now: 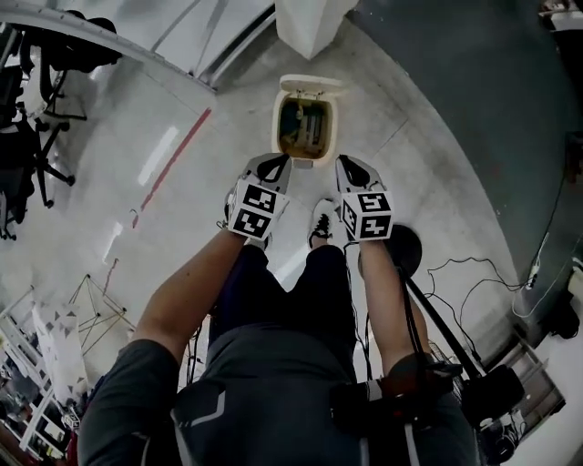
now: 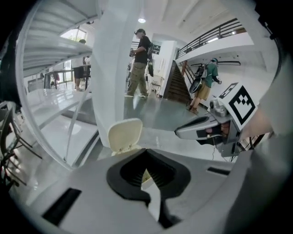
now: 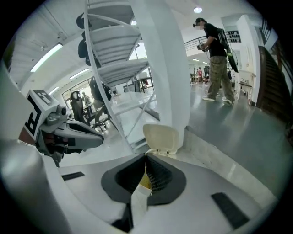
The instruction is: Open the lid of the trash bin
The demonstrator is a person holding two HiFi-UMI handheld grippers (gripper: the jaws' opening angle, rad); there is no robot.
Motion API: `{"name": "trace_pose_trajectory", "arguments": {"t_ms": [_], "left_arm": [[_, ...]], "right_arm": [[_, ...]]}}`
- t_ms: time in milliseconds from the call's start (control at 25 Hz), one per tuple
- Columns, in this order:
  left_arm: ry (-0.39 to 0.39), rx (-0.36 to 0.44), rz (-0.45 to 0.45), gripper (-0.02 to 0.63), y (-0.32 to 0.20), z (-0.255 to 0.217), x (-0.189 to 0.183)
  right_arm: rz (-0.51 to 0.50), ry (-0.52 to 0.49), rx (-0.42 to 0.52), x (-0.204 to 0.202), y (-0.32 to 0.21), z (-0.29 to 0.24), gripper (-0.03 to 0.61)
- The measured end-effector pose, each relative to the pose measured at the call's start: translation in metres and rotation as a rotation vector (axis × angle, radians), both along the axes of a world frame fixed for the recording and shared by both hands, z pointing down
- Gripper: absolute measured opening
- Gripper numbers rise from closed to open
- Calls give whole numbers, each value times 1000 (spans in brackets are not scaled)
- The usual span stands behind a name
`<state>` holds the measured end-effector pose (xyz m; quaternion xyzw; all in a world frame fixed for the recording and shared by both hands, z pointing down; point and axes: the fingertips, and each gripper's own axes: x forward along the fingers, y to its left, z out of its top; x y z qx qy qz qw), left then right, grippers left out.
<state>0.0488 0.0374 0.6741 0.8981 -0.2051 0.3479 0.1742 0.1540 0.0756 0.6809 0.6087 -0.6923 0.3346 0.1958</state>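
The cream trash bin (image 1: 279,127) stands on the floor in front of a white pillar. Its lid (image 1: 311,86) is up and tipped back, and the inside shows dark with some rubbish. The raised lid (image 2: 125,134) also shows just beyond the jaws in the left gripper view, and again as the lid (image 3: 161,137) in the right gripper view. My left gripper (image 1: 276,162) hangs shut and holds nothing, just short of the bin's front left corner. My right gripper (image 1: 346,164) is level with it at the front right, also shut with nothing in it. Neither touches the bin.
A white pillar (image 1: 310,23) rises right behind the bin. Office chairs (image 1: 50,55) stand far left and a red floor line (image 1: 173,159) runs between. Cables (image 1: 465,273) trail at right. My shoe (image 1: 323,223) is below the grippers. People (image 2: 139,64) walk in the distance.
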Motion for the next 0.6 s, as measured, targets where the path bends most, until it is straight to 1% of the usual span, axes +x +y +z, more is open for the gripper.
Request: {"name": "trace_pose_trajectory", "arguments": {"t_ms": [240,320,440,520,600], "left_arm": [[90,91,14,9,-5,-106,8],[126,117,19,8,-5,-137,12],[196,161,6,9,-11,-183,16],[235,175,-10,9,-13,-212,15],[273,193,-5,9,-15,-241,19]], "right_arm": [[57,4,102,11,-2,-105,29],[56,22,136,18,-7,-140,29],[53,71,211,30,-18,-195,29],[73,77,260,34,-18,-230,29],[87,79,306,36,-19,-261,29]]}}
